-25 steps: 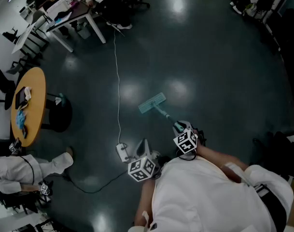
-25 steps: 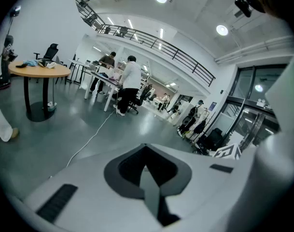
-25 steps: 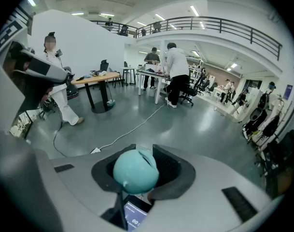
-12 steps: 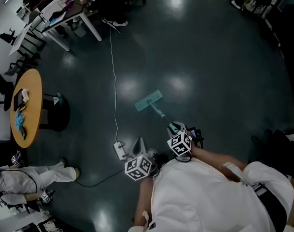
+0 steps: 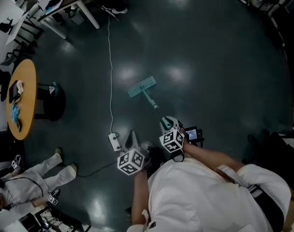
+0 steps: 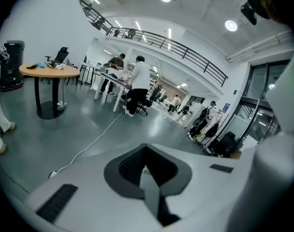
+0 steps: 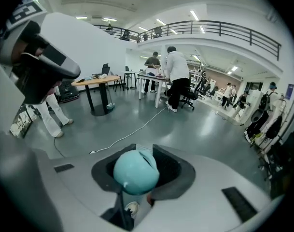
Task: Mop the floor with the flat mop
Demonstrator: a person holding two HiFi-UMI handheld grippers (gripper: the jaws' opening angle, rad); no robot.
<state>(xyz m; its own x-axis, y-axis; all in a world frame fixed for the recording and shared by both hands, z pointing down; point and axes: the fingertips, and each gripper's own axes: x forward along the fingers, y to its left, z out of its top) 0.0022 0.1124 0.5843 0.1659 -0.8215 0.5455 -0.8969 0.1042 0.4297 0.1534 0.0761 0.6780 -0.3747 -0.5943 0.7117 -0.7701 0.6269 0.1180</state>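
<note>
The flat mop's teal head [image 5: 142, 86] lies flat on the dark glossy floor [image 5: 209, 71] ahead of me. Its handle [image 5: 151, 102] slants back to my right gripper [image 5: 167, 124]. In the right gripper view the rounded teal handle end [image 7: 136, 172] fills the jaws, and the right gripper [image 7: 137, 174] is shut on it. My left gripper [image 5: 132, 140] hangs to the left of the handle, apart from it, above the floor. In the left gripper view the left gripper [image 6: 151, 178] has its jaws closed together with nothing between them.
A white cable [image 5: 110, 71] runs down the floor to a power strip [image 5: 114, 141] beside my left gripper. A round orange table [image 5: 21, 98] stands at far left, white desks [image 5: 64, 4] at top left. A person in white [image 5: 31, 182] stands at lower left. Dark chairs [image 5: 277, 149] line the right.
The mop head has slid a little farther away from me across the floor. Both grippers have shifted left with it. The person at lower left has walked on.
</note>
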